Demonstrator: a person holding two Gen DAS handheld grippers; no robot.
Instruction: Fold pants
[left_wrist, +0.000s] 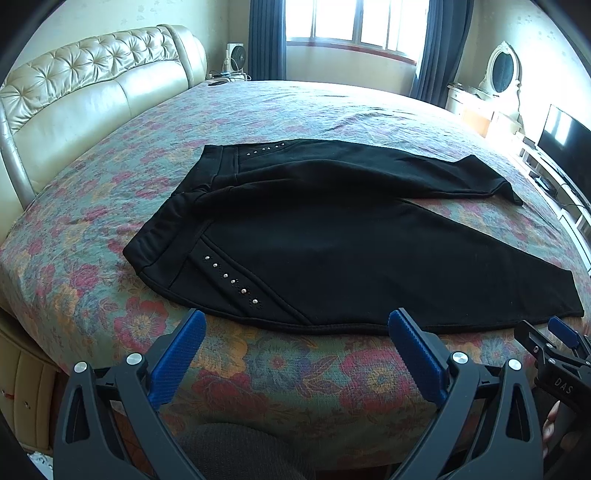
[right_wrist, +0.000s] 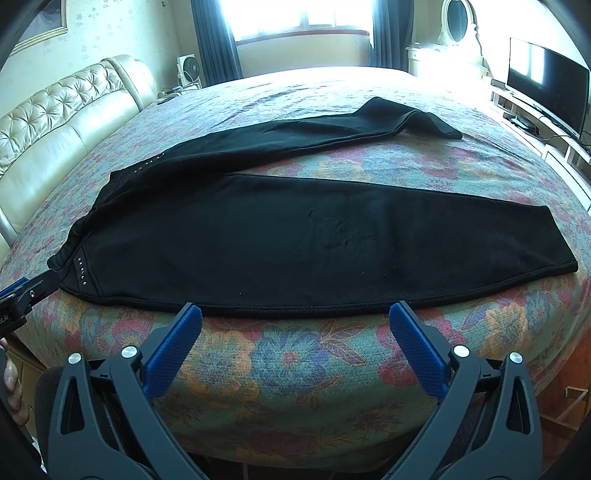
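Black pants (left_wrist: 332, 236) lie flat on the floral bedspread (left_wrist: 258, 369), waistband to the left, two legs spread to the right with a gap between them. Silver studs (left_wrist: 231, 278) mark the near pocket. In the right wrist view the pants (right_wrist: 258, 236) fill the middle. My left gripper (left_wrist: 297, 325) is open, just in front of the near hem by the hip. My right gripper (right_wrist: 295, 312) is open, just in front of the near leg's edge. The right gripper also shows in the left wrist view (left_wrist: 546, 339), the left gripper in the right wrist view (right_wrist: 26, 291).
A tufted cream headboard (left_wrist: 74, 103) stands at the left. A window with dark curtains (left_wrist: 354, 22) is at the back, a dresser with an oval mirror (left_wrist: 502, 70) and a TV (right_wrist: 546, 88) at the right. The bed's near edge drops off below the grippers.
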